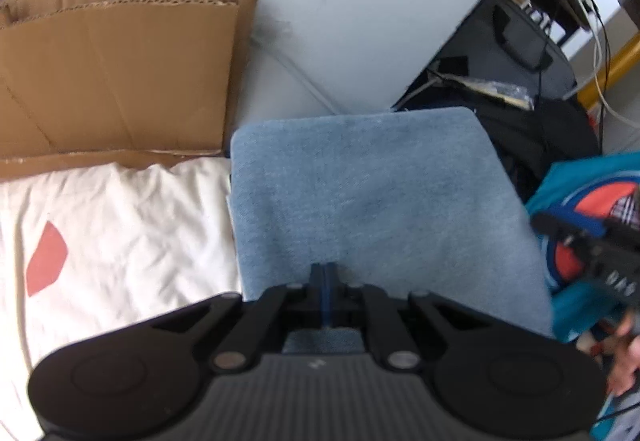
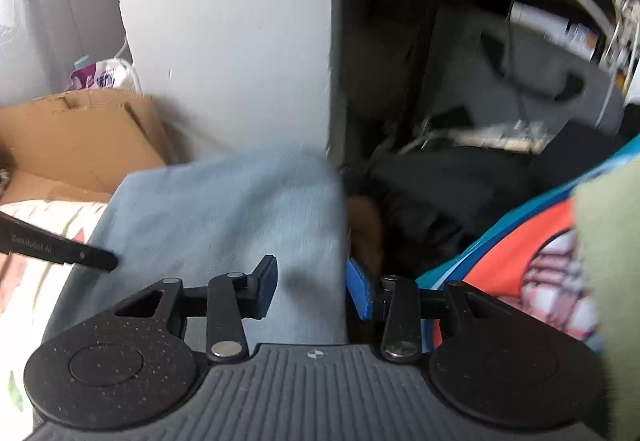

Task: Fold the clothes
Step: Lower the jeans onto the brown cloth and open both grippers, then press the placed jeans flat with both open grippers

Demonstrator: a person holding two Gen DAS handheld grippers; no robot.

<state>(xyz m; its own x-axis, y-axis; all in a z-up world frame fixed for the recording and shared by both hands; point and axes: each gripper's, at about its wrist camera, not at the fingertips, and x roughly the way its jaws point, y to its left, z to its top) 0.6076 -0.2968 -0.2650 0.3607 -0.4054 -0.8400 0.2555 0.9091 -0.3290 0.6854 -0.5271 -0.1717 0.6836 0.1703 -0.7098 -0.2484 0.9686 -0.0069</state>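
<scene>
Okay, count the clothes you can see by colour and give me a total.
Light blue: 1, folded cloth
Cream: 1, with a red patch
Teal: 1, with an orange print
Black: 1, pile behind
Total: 4

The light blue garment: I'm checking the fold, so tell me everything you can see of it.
The light blue garment looks like soft, faded knit cloth, folded into a flat, smooth rectangle with rounded far corners. It lies between a cream garment and a teal printed shirt, against a grey panel. The left gripper is closed at its near edge; whether it pinches cloth is unclear. The right gripper hovers open over its right edge.
</scene>
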